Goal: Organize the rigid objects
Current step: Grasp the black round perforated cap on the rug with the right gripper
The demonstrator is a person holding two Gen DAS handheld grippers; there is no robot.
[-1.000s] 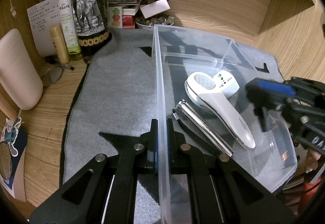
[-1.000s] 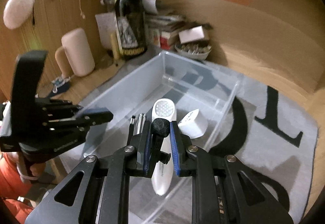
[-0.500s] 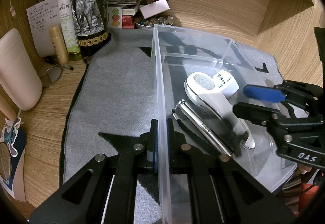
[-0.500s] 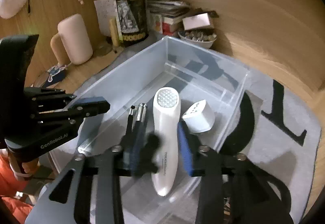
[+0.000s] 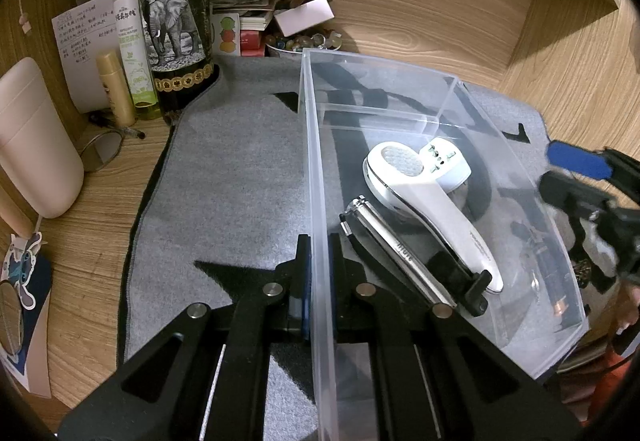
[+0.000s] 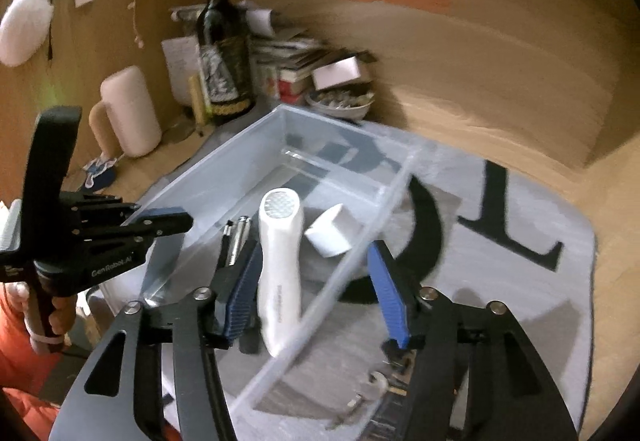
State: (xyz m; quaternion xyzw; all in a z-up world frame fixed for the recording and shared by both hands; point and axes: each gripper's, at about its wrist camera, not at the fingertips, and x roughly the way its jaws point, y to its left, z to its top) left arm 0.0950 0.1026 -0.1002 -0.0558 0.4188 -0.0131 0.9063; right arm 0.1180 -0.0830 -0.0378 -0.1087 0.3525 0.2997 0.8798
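Note:
A clear plastic bin (image 5: 316, 169) stands on a grey mat (image 5: 232, 177). In it lie a white handheld device (image 5: 424, 197), a white plug adapter (image 5: 448, 165), a silver tool (image 5: 392, 249) and a small black object (image 5: 460, 273). My left gripper (image 5: 319, 273) is shut on the bin's left wall. My right gripper (image 6: 316, 293) is open and empty, above the bin's near right wall (image 6: 320, 305). The bin (image 6: 224, 165), the white device (image 6: 280, 253) and the adapter (image 6: 332, 233) show in the right wrist view. The right gripper (image 5: 580, 177) shows at the right edge of the left wrist view.
A dark wine bottle (image 5: 176, 21), a green spray bottle (image 5: 132, 41), a beige tube (image 5: 116, 89), a pale mug (image 5: 32, 145), books and a bowl (image 5: 304, 41) crowd the back left. Keys (image 6: 372, 393) lie on the mat by the right gripper. Wooden walls enclose the desk.
My right gripper opened and let go of the small black object, which now lies in the bin; it then drew back to the right. The left gripper stayed put.

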